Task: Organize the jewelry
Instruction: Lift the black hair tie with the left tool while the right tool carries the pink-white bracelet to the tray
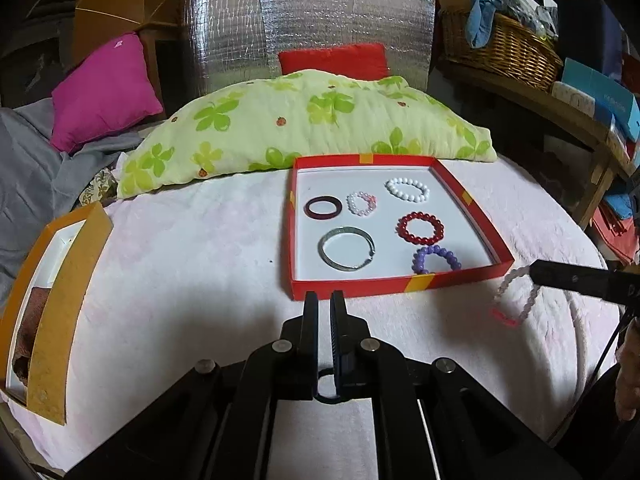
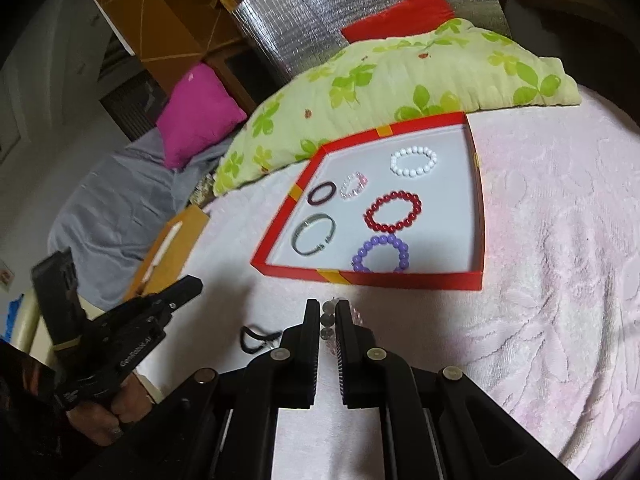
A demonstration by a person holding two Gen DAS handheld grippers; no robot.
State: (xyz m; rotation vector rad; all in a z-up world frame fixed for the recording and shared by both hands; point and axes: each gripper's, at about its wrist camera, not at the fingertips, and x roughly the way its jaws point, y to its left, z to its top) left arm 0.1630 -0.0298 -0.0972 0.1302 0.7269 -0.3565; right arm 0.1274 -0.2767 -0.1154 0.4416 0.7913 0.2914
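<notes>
A red tray (image 1: 400, 281) with a white floor lies on the pink bedspread and holds several bracelets: white beads (image 1: 407, 189), red beads (image 1: 420, 227), purple beads (image 1: 435, 259), a silver bangle (image 1: 347, 248), a dark red ring (image 1: 323, 207) and a small pink one (image 1: 362, 203). My right gripper (image 2: 328, 312) is shut on a pale beaded bracelet (image 1: 514, 298), which hangs from it just right of the tray's near corner. My left gripper (image 1: 324, 300) is shut and empty, just in front of the tray's near edge. A black hair tie (image 2: 256, 338) lies beneath the left gripper.
An orange box (image 1: 52, 308) with a brown item inside lies at the bed's left edge. A green flowered pillow (image 1: 304, 120) lies behind the tray, with a magenta cushion (image 1: 104, 92) to the left. A wicker basket (image 1: 504, 48) stands on a shelf at the right.
</notes>
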